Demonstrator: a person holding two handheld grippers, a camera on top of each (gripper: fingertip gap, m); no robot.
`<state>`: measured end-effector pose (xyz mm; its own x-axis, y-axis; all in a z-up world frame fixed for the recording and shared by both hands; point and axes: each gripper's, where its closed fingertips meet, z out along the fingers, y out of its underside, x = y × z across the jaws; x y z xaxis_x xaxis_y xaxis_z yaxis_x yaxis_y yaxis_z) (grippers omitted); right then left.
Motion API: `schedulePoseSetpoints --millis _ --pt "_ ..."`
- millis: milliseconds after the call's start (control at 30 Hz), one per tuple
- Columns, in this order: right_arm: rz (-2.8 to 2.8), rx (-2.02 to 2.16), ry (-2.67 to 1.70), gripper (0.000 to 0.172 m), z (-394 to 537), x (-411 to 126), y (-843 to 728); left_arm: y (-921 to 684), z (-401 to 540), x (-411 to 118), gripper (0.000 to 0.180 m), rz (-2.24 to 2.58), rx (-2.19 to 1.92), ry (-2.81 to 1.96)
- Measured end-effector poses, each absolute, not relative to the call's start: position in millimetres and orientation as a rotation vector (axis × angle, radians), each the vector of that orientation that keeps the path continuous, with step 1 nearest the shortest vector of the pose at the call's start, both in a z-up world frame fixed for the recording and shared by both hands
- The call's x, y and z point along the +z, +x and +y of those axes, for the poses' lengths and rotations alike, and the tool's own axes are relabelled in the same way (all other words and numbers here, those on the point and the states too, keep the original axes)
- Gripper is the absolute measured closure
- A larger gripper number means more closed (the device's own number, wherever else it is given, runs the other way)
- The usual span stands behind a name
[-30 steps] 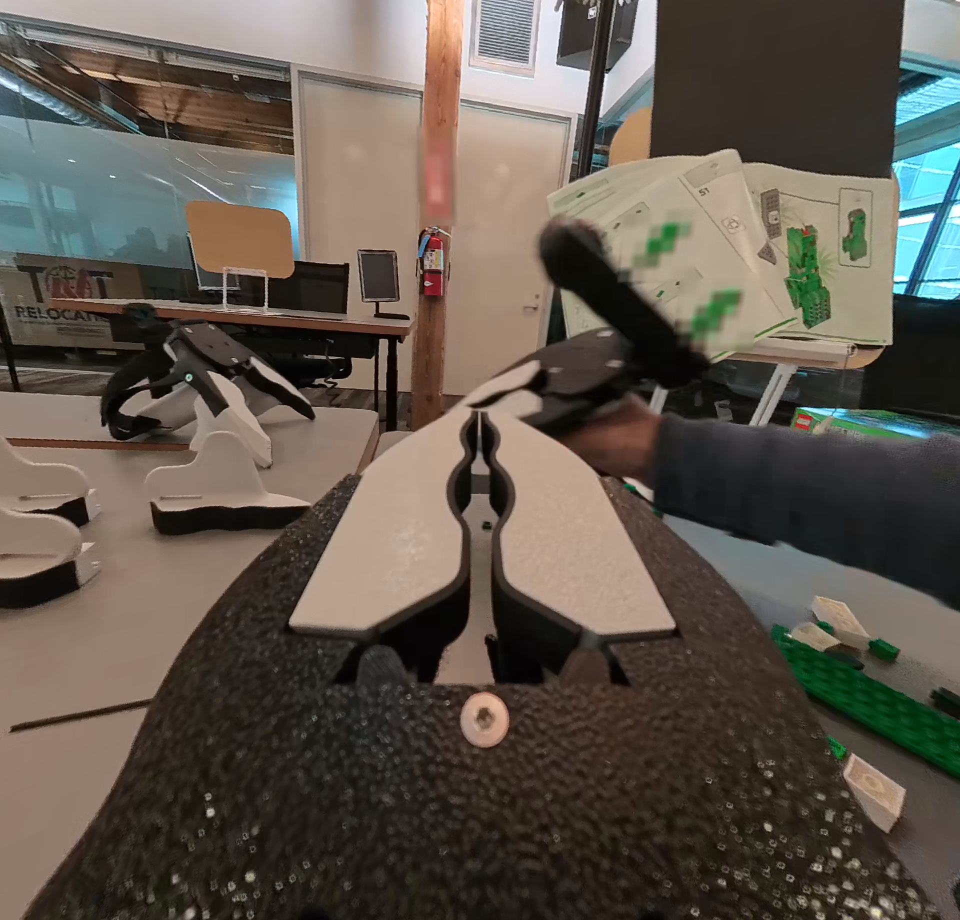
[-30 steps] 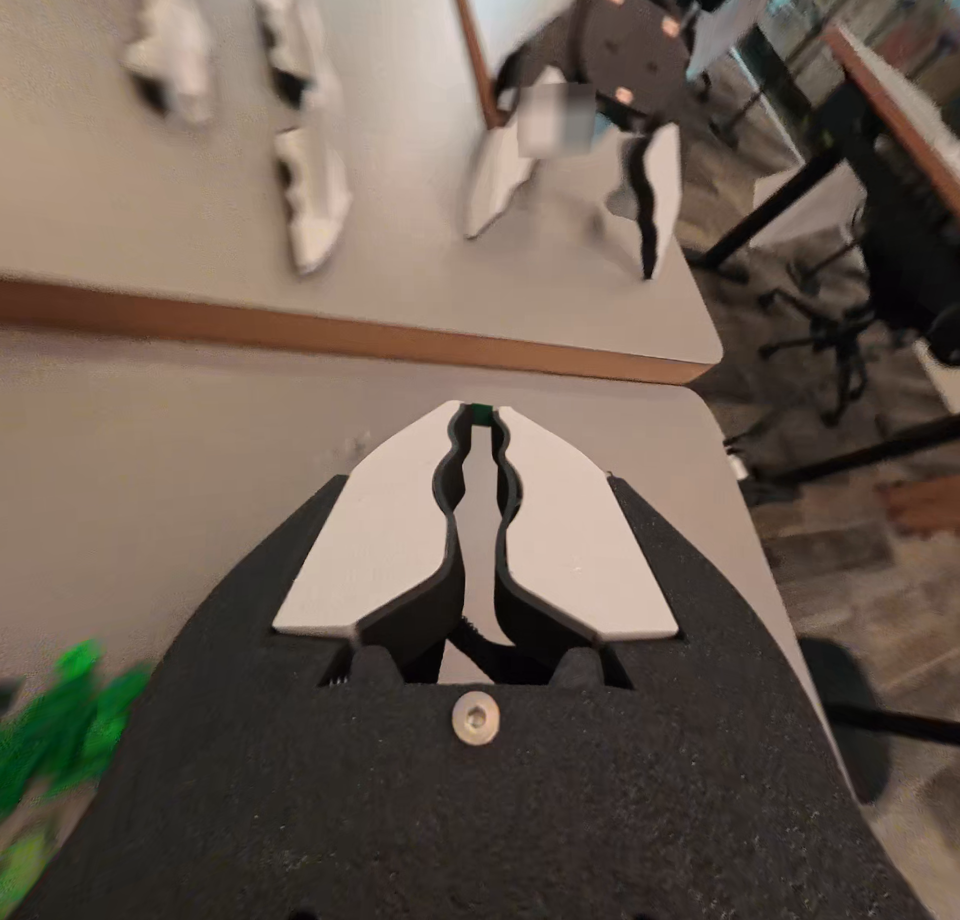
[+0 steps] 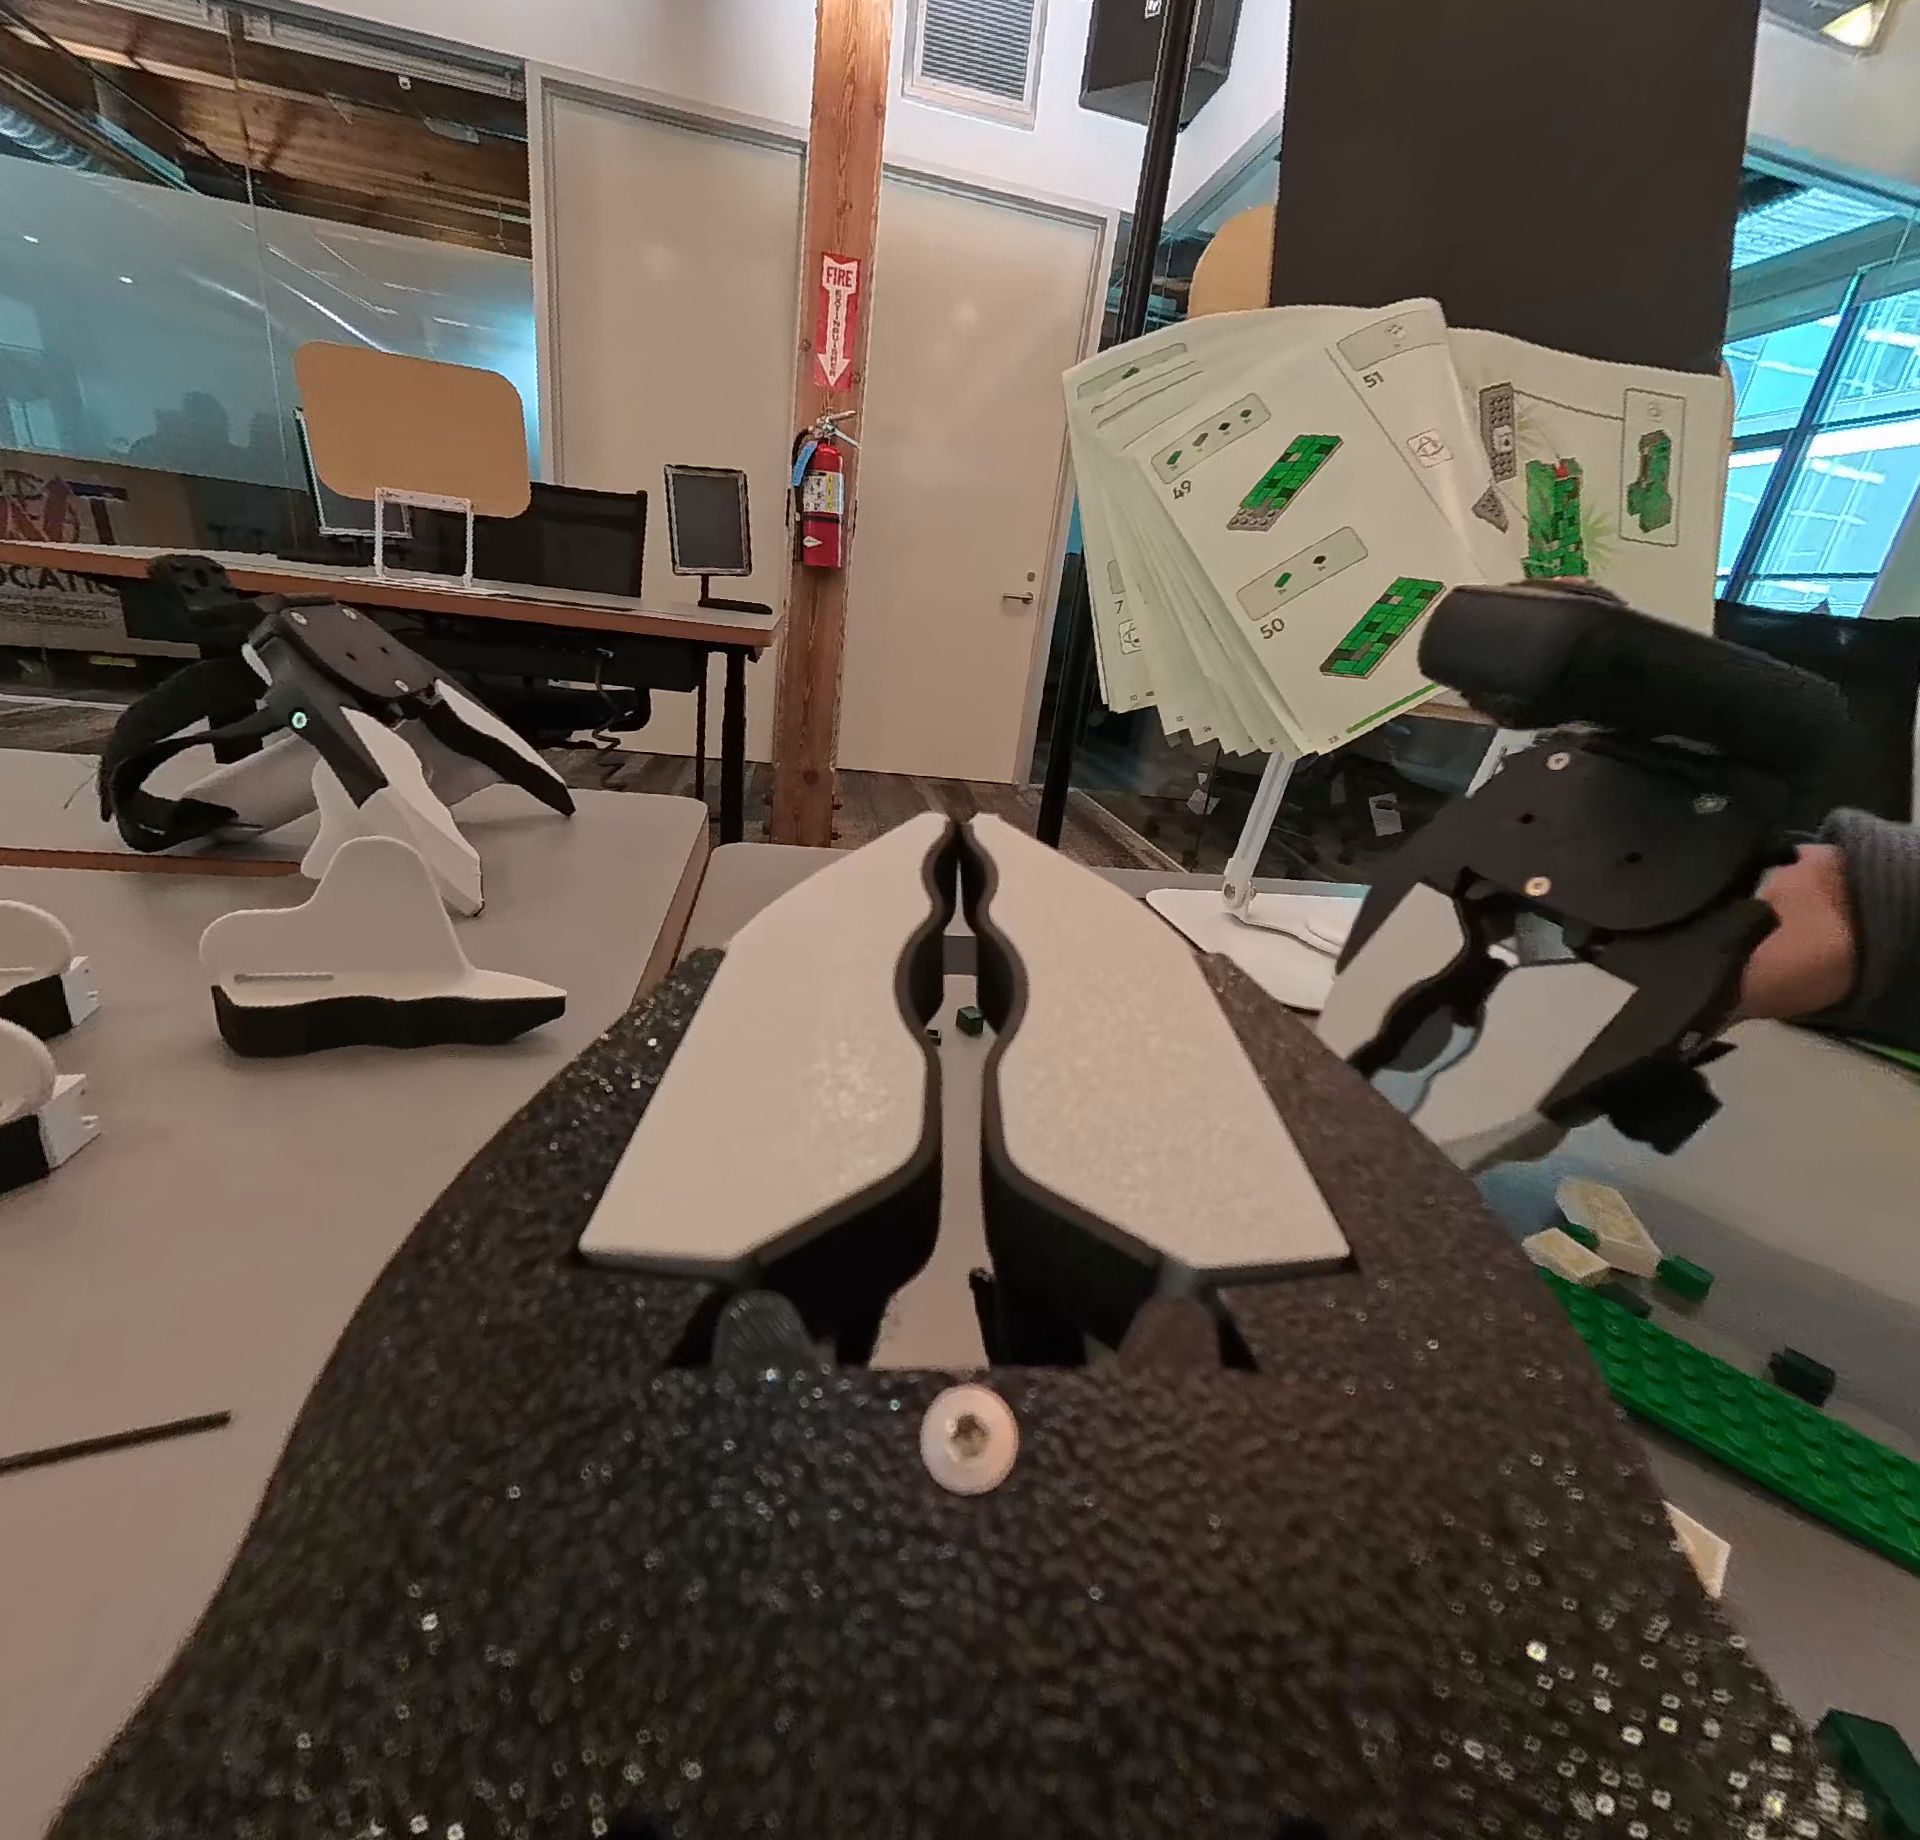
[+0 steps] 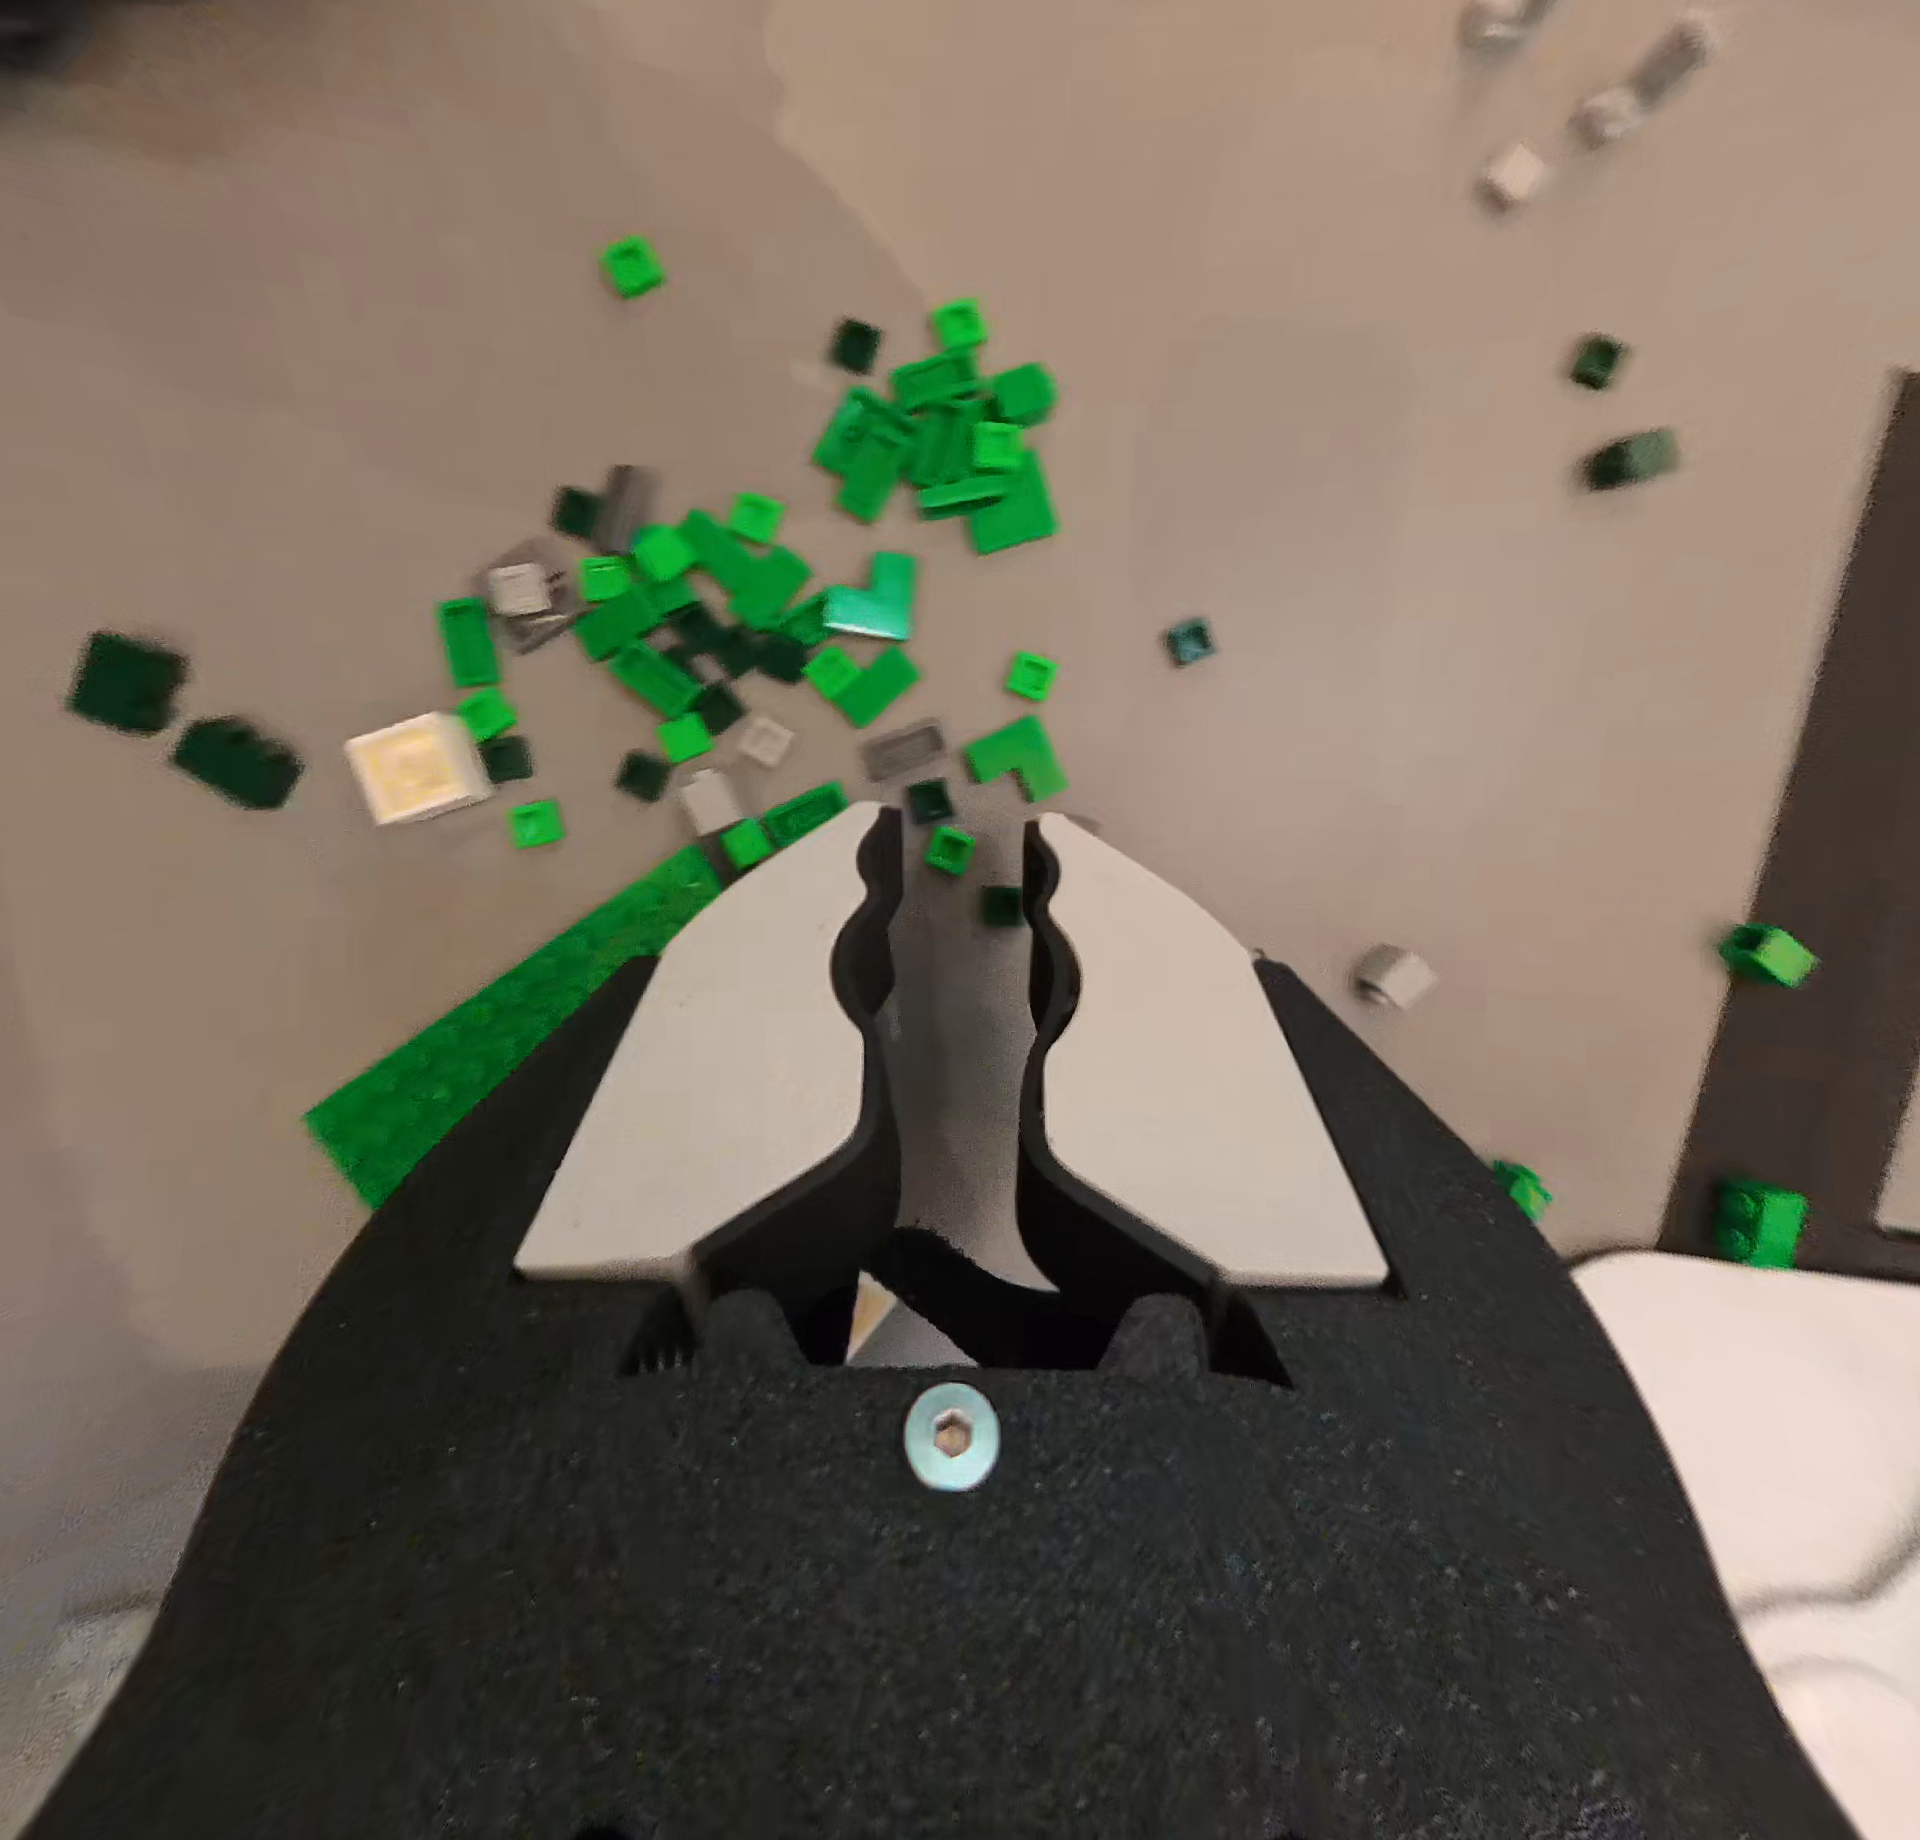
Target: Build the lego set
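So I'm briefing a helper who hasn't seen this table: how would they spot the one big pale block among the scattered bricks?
Start at the heap of small green bricks on the grey table, beyond the open right gripper. Go to the heap's left edge, just above the flat green baseplate. The cream-white block there is far bigger than the tiles around it, and the only cream one.
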<state>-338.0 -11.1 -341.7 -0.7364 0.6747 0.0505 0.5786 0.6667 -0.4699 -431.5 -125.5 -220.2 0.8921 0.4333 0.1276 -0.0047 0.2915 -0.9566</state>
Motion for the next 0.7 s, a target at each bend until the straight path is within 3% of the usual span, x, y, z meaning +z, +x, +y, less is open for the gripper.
schedulePoseSetpoints --millis 233,367,700 --pt "-2.815 0.514 -0.882 0.151 -25 -344 -324 -431 -125 -221 0.18 -0.399 0.29 -1.254" --pt "-2.79 0.556 -1.049 0.152 -35 -341 -334 -431 -125 -220 0.18 -0.398 0.29 -1.251" --pt "-2.965 0.467 -0.782 0.156 -59 -352 -320 -431 -125 -219 0.18 -0.403 0.277 -1.247"
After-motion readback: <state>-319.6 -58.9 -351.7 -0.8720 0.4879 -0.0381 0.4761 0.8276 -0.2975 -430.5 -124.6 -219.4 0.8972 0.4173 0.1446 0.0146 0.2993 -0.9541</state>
